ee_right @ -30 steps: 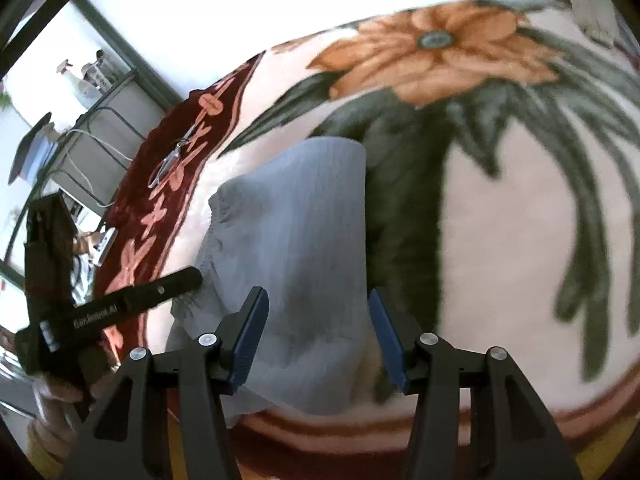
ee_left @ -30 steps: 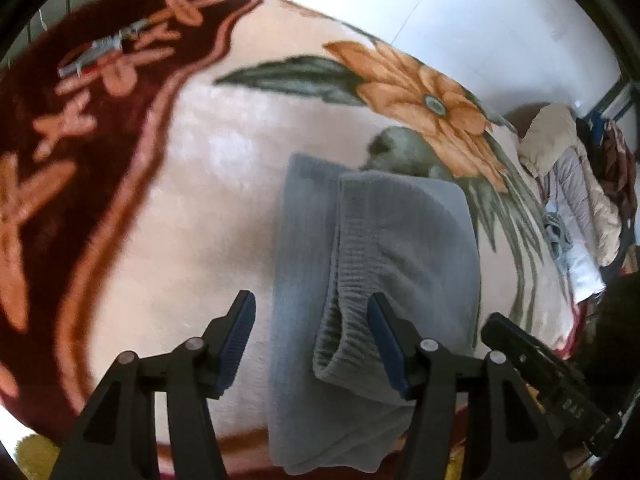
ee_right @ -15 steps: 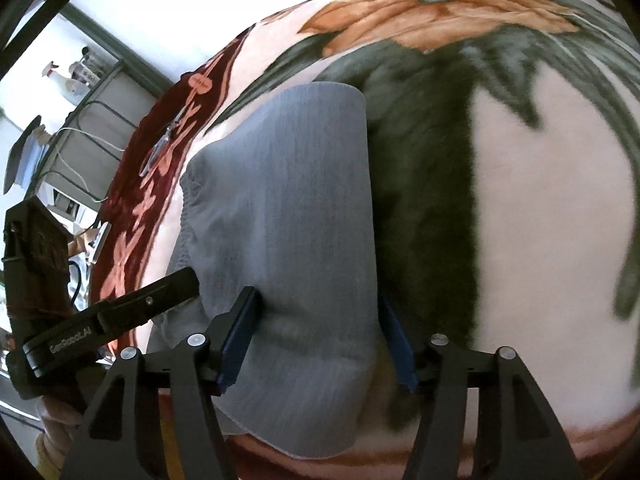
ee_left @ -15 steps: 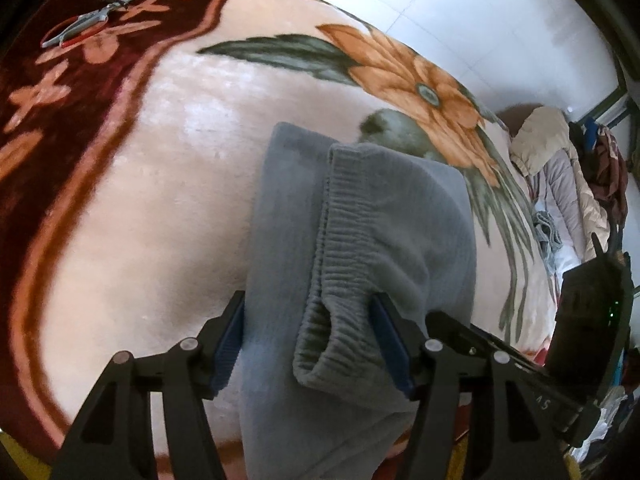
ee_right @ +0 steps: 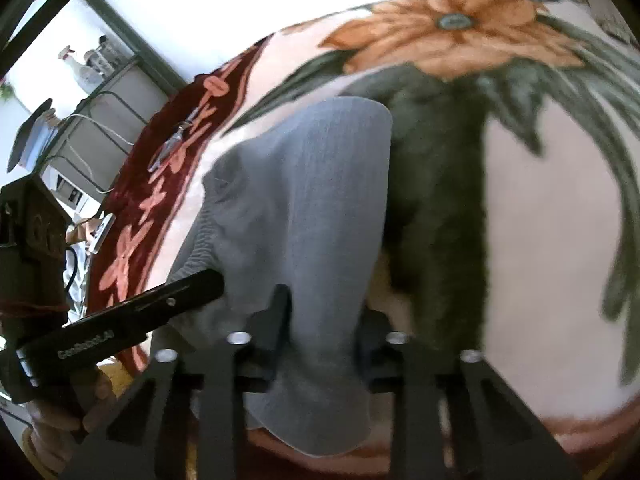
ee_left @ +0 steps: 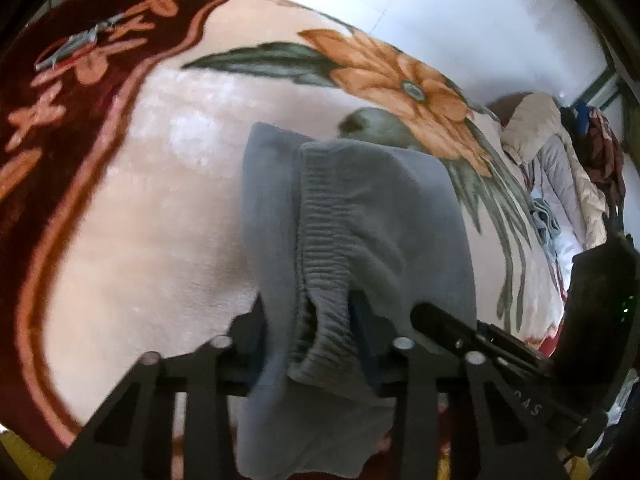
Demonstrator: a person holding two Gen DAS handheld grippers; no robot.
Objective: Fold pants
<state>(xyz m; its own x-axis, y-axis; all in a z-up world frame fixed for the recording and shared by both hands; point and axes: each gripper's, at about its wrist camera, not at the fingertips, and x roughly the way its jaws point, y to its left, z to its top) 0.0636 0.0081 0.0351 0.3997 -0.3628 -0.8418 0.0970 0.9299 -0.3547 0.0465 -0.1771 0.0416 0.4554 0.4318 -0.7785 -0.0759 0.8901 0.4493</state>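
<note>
On the floral blanket (ee_left: 160, 200), both closing grippers — left gripper (ee_left: 308, 324), right gripper (ee_right: 324, 320) — pinch the pants (ee_left: 360, 220).

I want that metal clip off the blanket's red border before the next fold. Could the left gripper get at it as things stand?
Probably not yet: the left gripper is closing on the grey pants waistband. The clip lies uncovered on the blanket far off.
</note>
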